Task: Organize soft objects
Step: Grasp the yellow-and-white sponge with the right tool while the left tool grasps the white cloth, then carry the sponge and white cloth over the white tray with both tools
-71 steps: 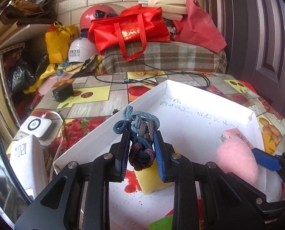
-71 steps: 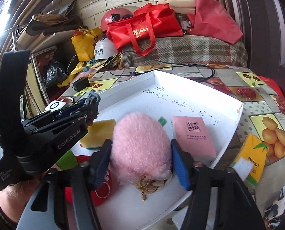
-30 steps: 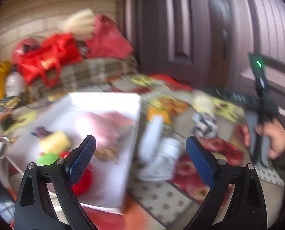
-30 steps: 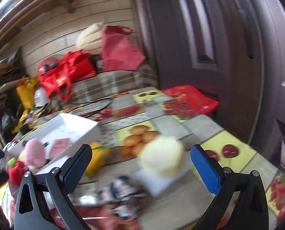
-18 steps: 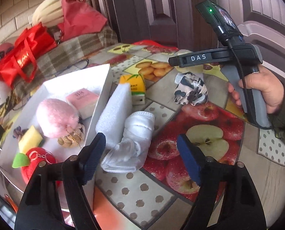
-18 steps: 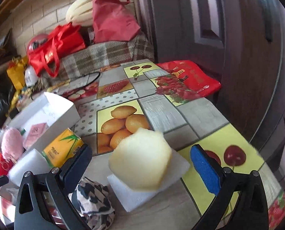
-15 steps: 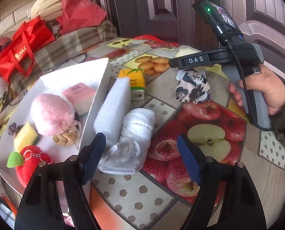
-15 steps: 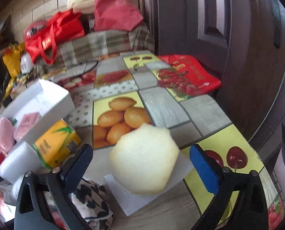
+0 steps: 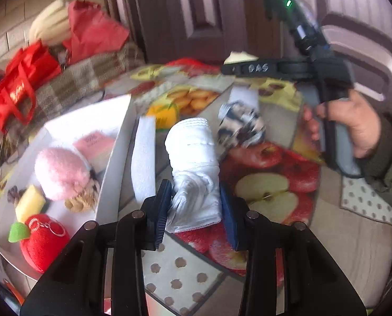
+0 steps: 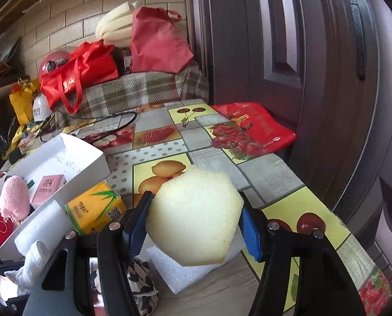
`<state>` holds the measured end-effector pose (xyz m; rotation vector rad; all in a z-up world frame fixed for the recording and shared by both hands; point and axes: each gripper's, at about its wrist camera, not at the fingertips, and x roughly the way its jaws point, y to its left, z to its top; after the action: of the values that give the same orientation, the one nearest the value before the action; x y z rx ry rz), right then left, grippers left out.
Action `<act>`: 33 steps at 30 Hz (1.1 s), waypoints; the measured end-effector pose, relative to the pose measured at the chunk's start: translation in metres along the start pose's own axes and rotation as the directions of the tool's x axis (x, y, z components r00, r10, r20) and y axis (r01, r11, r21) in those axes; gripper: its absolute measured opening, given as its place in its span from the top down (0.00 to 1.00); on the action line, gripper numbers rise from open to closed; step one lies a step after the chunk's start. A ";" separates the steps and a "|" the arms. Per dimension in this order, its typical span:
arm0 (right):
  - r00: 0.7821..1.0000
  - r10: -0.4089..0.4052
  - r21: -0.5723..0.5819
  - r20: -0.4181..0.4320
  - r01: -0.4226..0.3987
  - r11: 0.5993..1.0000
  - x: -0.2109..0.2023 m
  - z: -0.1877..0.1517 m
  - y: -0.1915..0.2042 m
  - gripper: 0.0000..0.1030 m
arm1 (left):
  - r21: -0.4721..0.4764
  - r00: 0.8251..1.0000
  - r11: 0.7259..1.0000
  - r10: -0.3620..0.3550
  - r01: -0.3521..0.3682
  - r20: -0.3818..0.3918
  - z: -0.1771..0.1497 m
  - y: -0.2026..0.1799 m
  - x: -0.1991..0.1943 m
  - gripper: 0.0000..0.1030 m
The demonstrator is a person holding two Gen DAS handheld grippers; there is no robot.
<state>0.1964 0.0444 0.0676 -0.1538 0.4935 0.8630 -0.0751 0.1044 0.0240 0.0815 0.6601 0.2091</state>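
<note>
My left gripper [image 9: 196, 208] is shut on the near end of a rolled white cloth [image 9: 196, 158] lying on the fruit-print table. My right gripper [image 10: 196, 218] is shut on a pale yellow sponge [image 10: 193, 216] that sits on a white foam sheet [image 10: 185, 268]. To the left, a white box [image 9: 117, 158] holds a pink plush [image 9: 59, 171], a pink packet [image 9: 95, 142], a yellow sponge piece [image 9: 30, 202] and a red apple plush [image 9: 43, 242]. A black-and-white patterned cloth [image 9: 240, 126] lies beyond the white cloth.
A white foam strip [image 9: 143, 158] leans along the box wall. A yellow tissue pack [image 10: 95, 208] lies by the box. Red bags [image 10: 77, 71], helmets and a plaid-covered bench [image 10: 143, 89] stand behind the table. A dark door [image 10: 301, 52] is to the right.
Both grippers closed from wide open: the left moved forward onto the white cloth, and the right moved onto the pale yellow sponge.
</note>
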 end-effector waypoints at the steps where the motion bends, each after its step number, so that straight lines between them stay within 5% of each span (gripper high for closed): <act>1: 1.000 0.006 0.016 0.029 -0.006 1.000 -0.004 0.000 -0.003 0.40 | 0.006 0.999 1.000 0.004 -0.004 0.041 -0.001 -0.001 -0.008 0.66; 7: 0.993 0.038 0.054 0.112 -0.044 0.998 -0.030 -0.007 -0.009 0.40 | -0.105 0.960 0.991 0.106 -0.082 0.260 -0.013 0.016 -0.053 0.65; 11: 0.986 0.060 0.010 0.153 -0.062 0.998 -0.047 -0.013 0.003 0.40 | -0.229 0.934 0.966 0.187 -0.119 0.305 -0.021 0.035 -0.069 0.65; 23: 0.976 0.165 -0.134 0.139 -0.147 0.980 -0.061 -0.025 0.048 0.39 | -0.260 0.922 0.952 0.241 -0.163 0.303 -0.025 0.041 -0.073 0.65; 33: 0.963 0.262 -0.242 0.056 -0.241 0.940 -0.059 -0.035 0.092 0.39 | -0.369 0.872 0.878 0.414 -0.306 0.261 -0.047 0.086 -0.090 0.65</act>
<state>0.0823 0.0521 0.0713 -0.2708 0.3316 1.1745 -0.1873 0.1692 0.0528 -0.0698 0.2580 0.6537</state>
